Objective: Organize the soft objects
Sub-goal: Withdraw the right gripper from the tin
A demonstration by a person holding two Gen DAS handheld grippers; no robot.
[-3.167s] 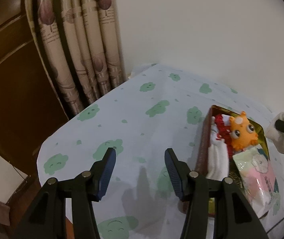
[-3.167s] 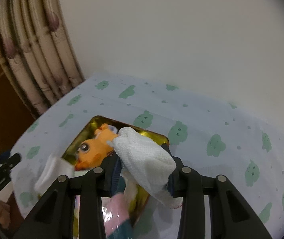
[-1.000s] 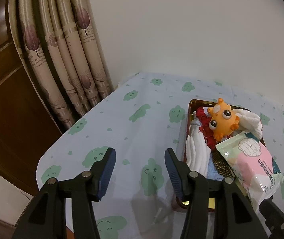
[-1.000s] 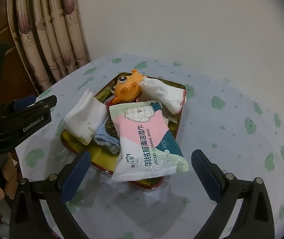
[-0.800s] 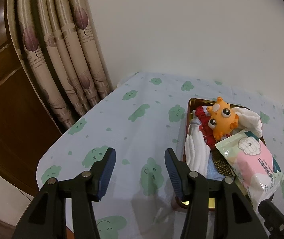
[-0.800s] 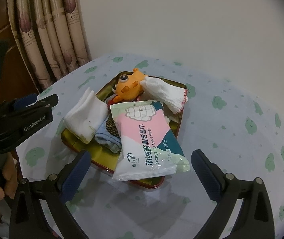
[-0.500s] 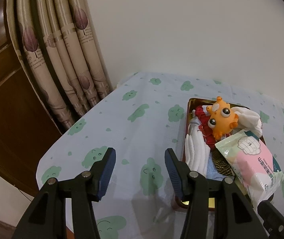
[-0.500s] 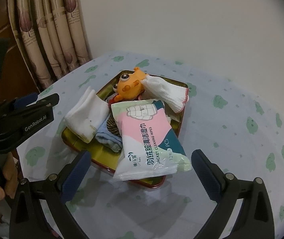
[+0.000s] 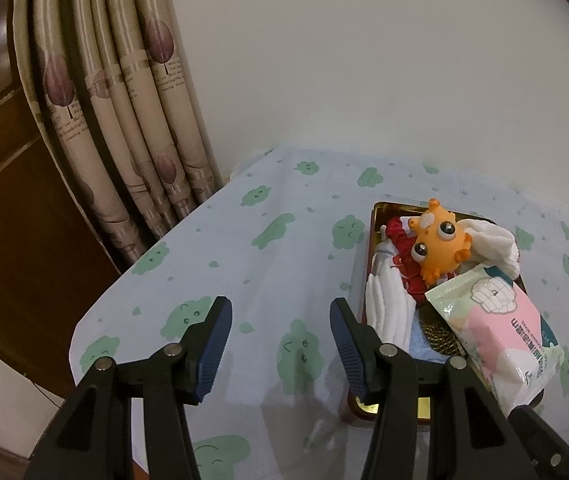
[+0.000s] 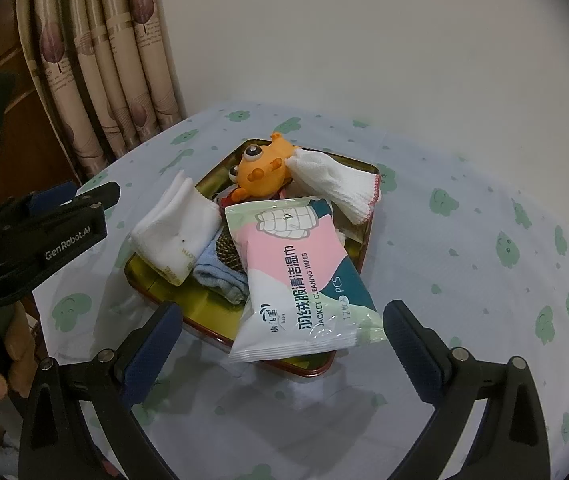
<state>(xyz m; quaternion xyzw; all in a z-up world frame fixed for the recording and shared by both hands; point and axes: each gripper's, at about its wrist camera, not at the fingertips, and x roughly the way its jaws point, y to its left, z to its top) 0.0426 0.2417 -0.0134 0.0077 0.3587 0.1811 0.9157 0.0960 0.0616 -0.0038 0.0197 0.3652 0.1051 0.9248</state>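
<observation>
A gold tin tray [image 10: 164,280] [image 9: 376,216] sits on the table and holds several soft things. An orange big-eyed toy [image 10: 262,170] [image 9: 440,246] lies at its far end beside a white red-edged cloth [image 10: 338,186] [image 9: 492,242]. A folded white towel [image 10: 174,226] [image 9: 386,300], a blue cloth [image 10: 220,276], a red item [image 9: 402,254] and a pink wipes pack [image 10: 304,276] [image 9: 500,328] also lie in it. My right gripper [image 10: 282,332] is wide open and empty, above the tray's near edge. My left gripper [image 9: 280,330] is open and empty, left of the tray.
The table has a pale blue cloth with green cloud prints [image 9: 268,232] [image 10: 484,240]. Beige leaf-print curtains [image 9: 124,100] [image 10: 96,60] hang at the back left by a white wall [image 9: 364,60]. The table's left edge [image 9: 80,344] drops off beside dark wood panelling [image 9: 4,200].
3.2 s ago my right gripper held the white red-edged cloth over the tray; now the cloth lies in the tray and that gripper is open and drawn back. Little movement in the last second.
</observation>
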